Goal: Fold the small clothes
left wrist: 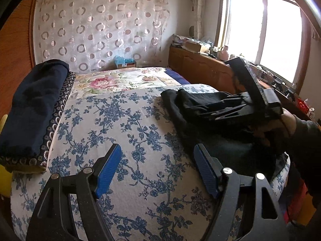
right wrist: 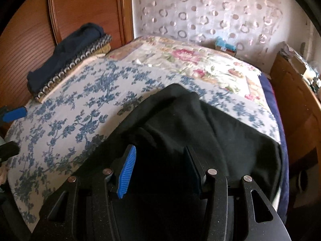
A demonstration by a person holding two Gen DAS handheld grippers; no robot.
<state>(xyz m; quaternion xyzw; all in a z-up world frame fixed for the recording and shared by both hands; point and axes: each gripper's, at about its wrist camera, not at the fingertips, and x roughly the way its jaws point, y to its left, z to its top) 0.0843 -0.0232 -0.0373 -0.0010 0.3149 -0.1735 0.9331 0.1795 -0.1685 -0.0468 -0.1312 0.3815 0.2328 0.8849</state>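
A bedroom with a bright window (left wrist: 260, 32) and a sheer curtain patterned with pink rings (left wrist: 100, 26): the work surface is a bed spread with a white cover printed in blue flowers (left wrist: 124, 132), a second, pink-flowered cover (left wrist: 120, 78) lying beyond it toward the curtain.

The right gripper (right wrist: 158, 170), black with blue ribbed pads, points down over the near right part of the bed. Its jaws stand partly apart, and the crumpled black garment (right wrist: 210, 128) lies directly beneath and ahead of them; whether any cloth is pinched between the pads cannot be told, since the fabric there is in deep shadow. From the left camera the same tool appears from the side above the cloth, carried by a hand (left wrist: 280, 124) in a dark sleeve.

The garment spreads from the bed's near right corner toward its middle, its long axis running roughly from that corner up toward the far left, a rumpled fold at its far end.

The left gripper (left wrist: 158, 160) hovers over bare blue-flowered cover near the bed's front edge, jaws wide and empty. The garment lies to its right, its nearest edge just beside the right-hand pad. The right hand is therefore the nearer, already over the cloth; the left would likely need to cross rightward.

A stack of folded dark navy cloth on a patterned cushion (left wrist: 34, 108) sits at the bed's far left edge.
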